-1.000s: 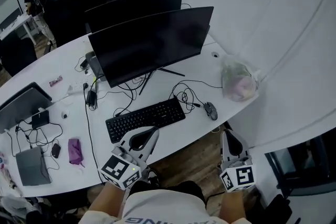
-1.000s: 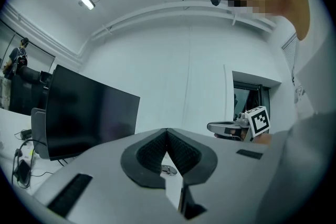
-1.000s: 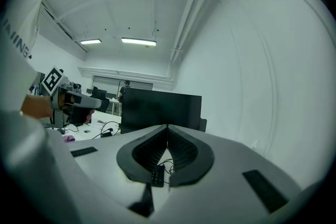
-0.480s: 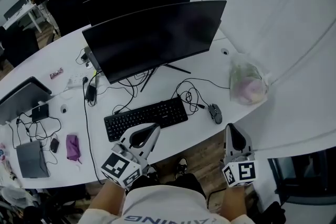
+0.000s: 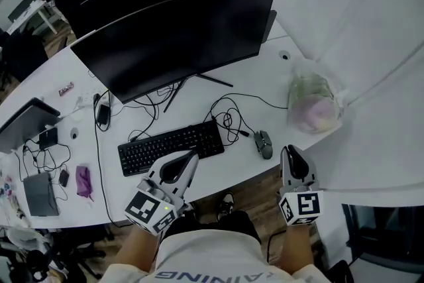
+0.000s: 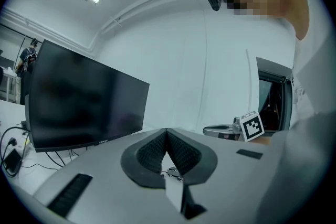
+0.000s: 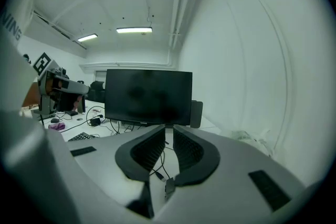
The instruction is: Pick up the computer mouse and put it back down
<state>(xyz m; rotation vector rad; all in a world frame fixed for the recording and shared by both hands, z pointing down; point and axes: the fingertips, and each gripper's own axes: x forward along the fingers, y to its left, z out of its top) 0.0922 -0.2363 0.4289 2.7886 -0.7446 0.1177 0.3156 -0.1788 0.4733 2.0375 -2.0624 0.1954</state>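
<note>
The dark computer mouse (image 5: 264,143) lies on the white desk (image 5: 228,164) near its front edge, right of the black keyboard (image 5: 171,146), its cable looping behind it. My right gripper (image 5: 289,150) hovers just right of and in front of the mouse, apart from it. Its jaws stand a narrow slit apart and are opening, with nothing between them (image 7: 169,127). My left gripper (image 5: 193,156) hangs over the desk edge by the keyboard's right end, its pads touching and empty (image 6: 167,131).
Two large dark monitors (image 5: 179,36) stand behind the keyboard. A crumpled plastic bag (image 5: 311,103) sits at the desk's right end. Tangled cables (image 5: 228,119), a purple pouch (image 5: 83,180) and a laptop (image 5: 23,126) lie to the left and middle.
Both grippers have moved forward and down toward the desk. The right one now sits close beside the mouse. The mouse has not moved on the desk.
</note>
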